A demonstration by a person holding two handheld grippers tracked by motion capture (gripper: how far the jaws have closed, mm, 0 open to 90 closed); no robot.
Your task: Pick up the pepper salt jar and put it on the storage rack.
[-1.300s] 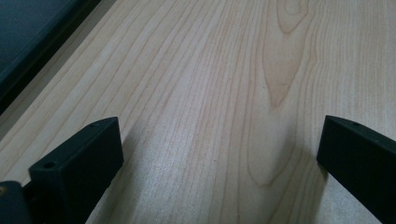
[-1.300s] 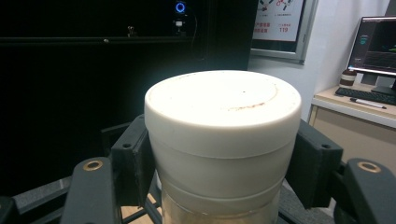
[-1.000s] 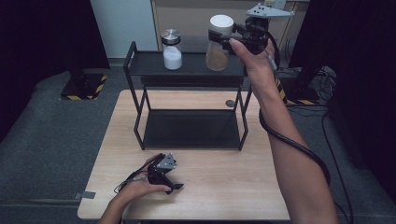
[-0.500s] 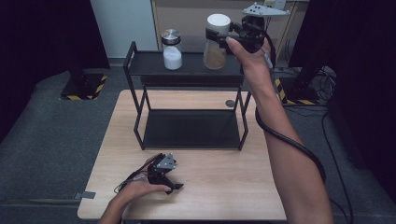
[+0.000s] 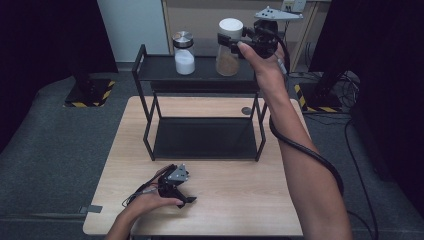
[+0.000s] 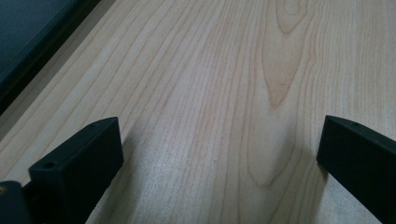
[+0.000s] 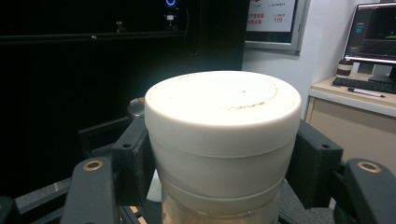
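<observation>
The jar of brown powder (image 5: 229, 47), white-lidded, is gripped just under its lid by the jaws of the right gripper (image 5: 231, 41) at the right end of the black rack's top shelf (image 5: 160, 67); whether its base rests on the shelf cannot be told. The jar is best kept upright and well apart from the jar of white powder (image 5: 184, 53). The left gripper (image 5: 181, 196) rests on the bench (image 5: 235, 197), jaws wide apart and empty
</observation>
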